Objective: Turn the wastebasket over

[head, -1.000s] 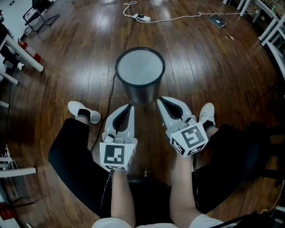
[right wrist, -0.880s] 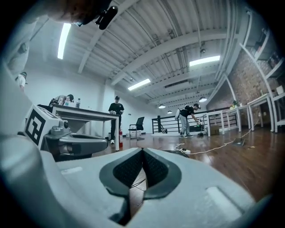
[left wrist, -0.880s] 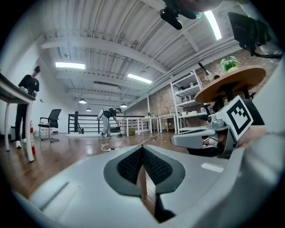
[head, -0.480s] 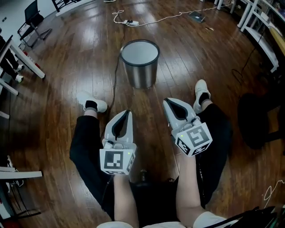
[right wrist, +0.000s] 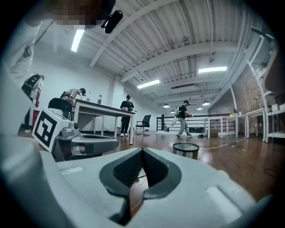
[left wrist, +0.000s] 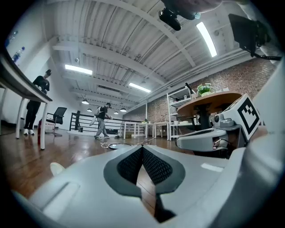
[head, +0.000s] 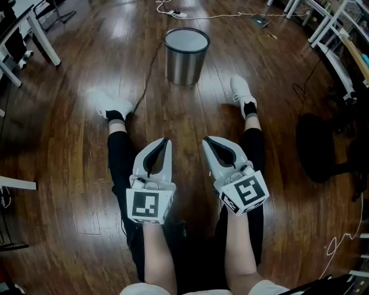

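Observation:
The steel wastebasket (head: 186, 55) stands on the wooden floor far ahead, its round top face pale grey. It also shows small in the right gripper view (right wrist: 185, 150) and as a low disc in the left gripper view (left wrist: 116, 146). My left gripper (head: 164, 143) and right gripper (head: 209, 141) hang side by side over the person's legs, well short of the basket. Both point level toward it. Each pair of jaws is pressed together with nothing between them, as the left gripper (left wrist: 142, 147) and right gripper (right wrist: 142, 150) views show.
A black cable (head: 151, 69) runs along the floor past the basket to a power strip (head: 173, 12). White shoes (head: 109, 105) (head: 241, 91) lie ahead of me. A white table leg (head: 46, 40) stands at left, white racks (head: 334, 52) and a dark chair base (head: 323, 144) at right. People stand far off.
Both grippers have drawn back from the wastebasket, which was just beyond their tips and now lies far ahead. The legs are stretched out. The jaws stayed shut.

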